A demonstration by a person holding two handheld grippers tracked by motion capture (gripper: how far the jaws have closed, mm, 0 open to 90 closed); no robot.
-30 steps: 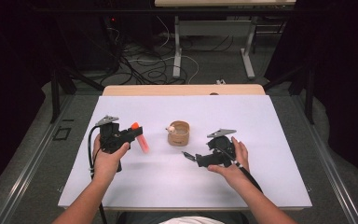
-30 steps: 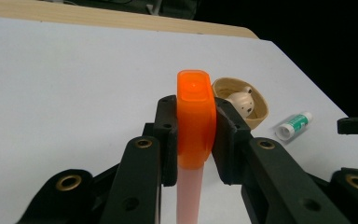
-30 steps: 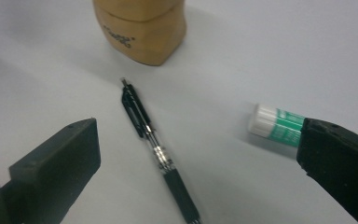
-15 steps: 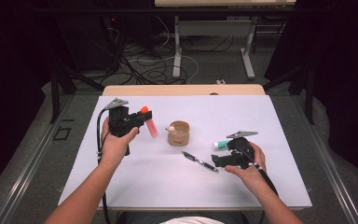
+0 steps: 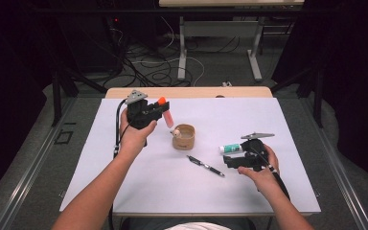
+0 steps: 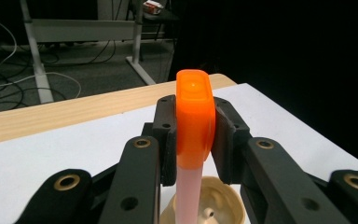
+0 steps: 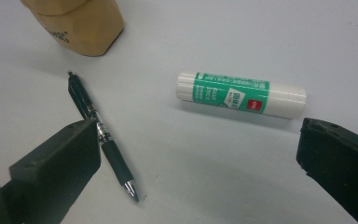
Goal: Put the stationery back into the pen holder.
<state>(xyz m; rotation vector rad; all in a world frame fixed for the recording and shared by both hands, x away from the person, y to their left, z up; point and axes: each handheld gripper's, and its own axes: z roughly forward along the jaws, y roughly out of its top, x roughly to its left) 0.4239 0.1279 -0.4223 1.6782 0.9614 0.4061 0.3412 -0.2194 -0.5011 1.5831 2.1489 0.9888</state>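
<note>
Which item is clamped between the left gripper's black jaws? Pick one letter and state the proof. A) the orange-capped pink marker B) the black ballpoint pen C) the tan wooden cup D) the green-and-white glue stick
A: in the left gripper view the left gripper has its jaws closed on the orange-capped pink marker, above the tan wooden cup.

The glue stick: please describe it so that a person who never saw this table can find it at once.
On the white table, look near the right gripper. Just beyond it lies the glue stick, flat on its side. It is a short white tube with a green label, thicker and paler than the slim black pen nearby.
</note>
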